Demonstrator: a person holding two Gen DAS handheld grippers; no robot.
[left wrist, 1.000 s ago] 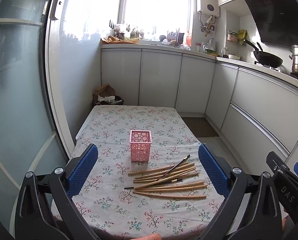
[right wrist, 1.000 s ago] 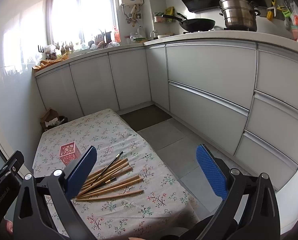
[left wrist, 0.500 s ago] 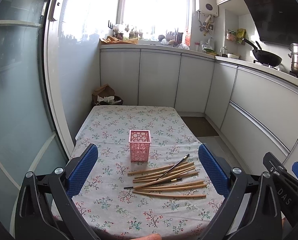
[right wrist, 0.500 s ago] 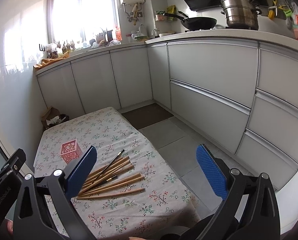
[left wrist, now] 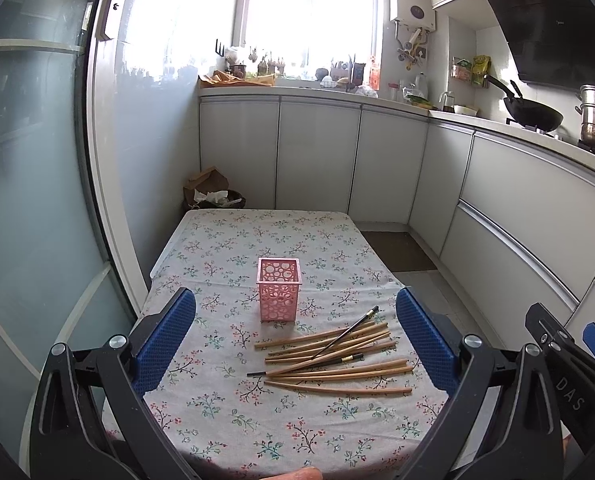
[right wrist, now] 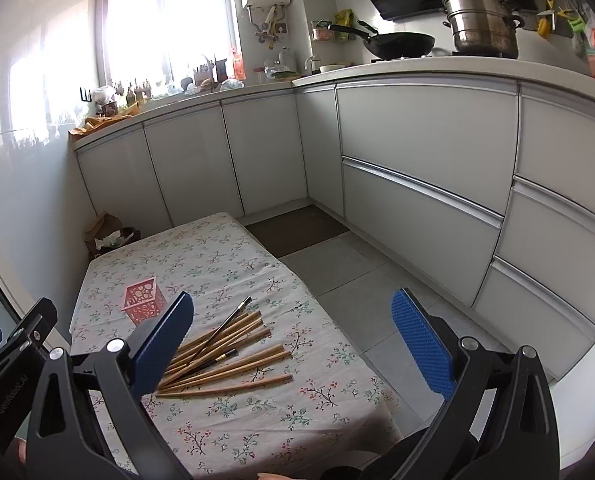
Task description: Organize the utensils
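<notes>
Two grippers hang above a low table point(left wrist: 217, 412) draped in a floral cloth, each with its blue pads spread wide and nothing between them. The left gripper point(left wrist: 296, 336) faces straight down the table; the right gripper point(right wrist: 293, 340) sits to its right and is turned toward the cabinet fronts, so half its gap frames bare floor tiles point(right wrist: 349, 276).

Ahead of the left gripper, slightly left of the middle of its gap, stands a pink basket point(left wrist: 278, 294), upright, square-mouthed, its walls pierced with round holes. From the left wrist no contents show inside it; the right wrist view sees it just beyond the right gripper's left pad, partly cut off, with its interior not visible.

Between the basket and the left gripper's right pad lies a loose heap of wooden chopsticks point(left wrist: 337, 360), flat on the cloth, well apart from both grippers. Their long axes run mostly crosswise to the left gripper's line of sight, fanning out toward its right pad. One dark chopstick point(left wrist: 347, 331) lies across the heap at a steeper angle, its tip pointing up-right, away from the gripper.

Only the right wrist view shows the steel pot point(right wrist: 482, 24) clearly, and only the left shows the glass door point(left wrist: 29, 200).
</notes>
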